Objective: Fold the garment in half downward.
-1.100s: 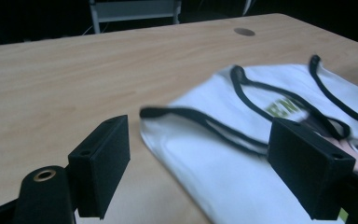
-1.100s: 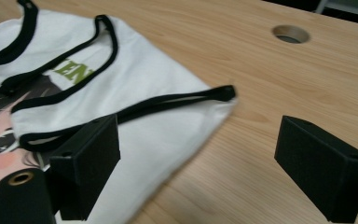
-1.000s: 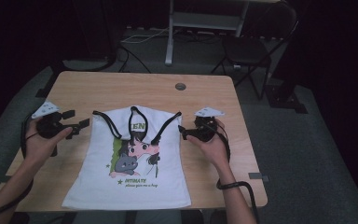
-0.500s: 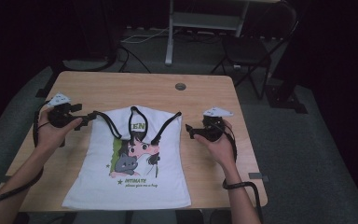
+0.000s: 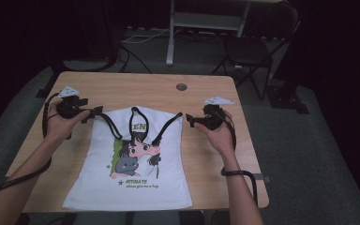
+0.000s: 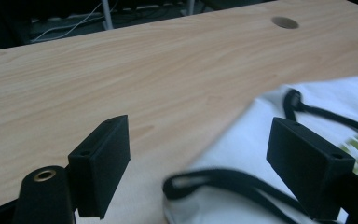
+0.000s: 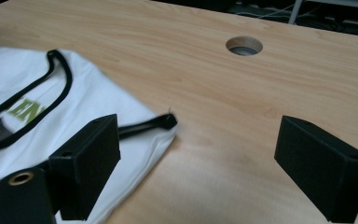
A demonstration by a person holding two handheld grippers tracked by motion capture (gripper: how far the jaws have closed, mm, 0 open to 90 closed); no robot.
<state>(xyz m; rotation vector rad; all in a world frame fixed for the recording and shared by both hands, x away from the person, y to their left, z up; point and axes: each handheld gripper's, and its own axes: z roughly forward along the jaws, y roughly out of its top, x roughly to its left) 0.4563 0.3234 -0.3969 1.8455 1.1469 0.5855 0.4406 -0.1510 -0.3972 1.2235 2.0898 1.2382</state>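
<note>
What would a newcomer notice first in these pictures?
A white top with a cartoon print and black straps lies flat at the middle of the wooden table. The left gripper and the right gripper sit open at its two upper corners.

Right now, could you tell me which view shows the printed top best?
The high view: the whole top lies flat with its cartoon print visible. The left gripper view catches one blurred strap corner, the right gripper view another shoulder corner.

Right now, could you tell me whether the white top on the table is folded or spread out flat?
Spread flat. The white top lies face up on the table, its print showing in full, hem and both strap corners laid out, with no fold across it.
</note>
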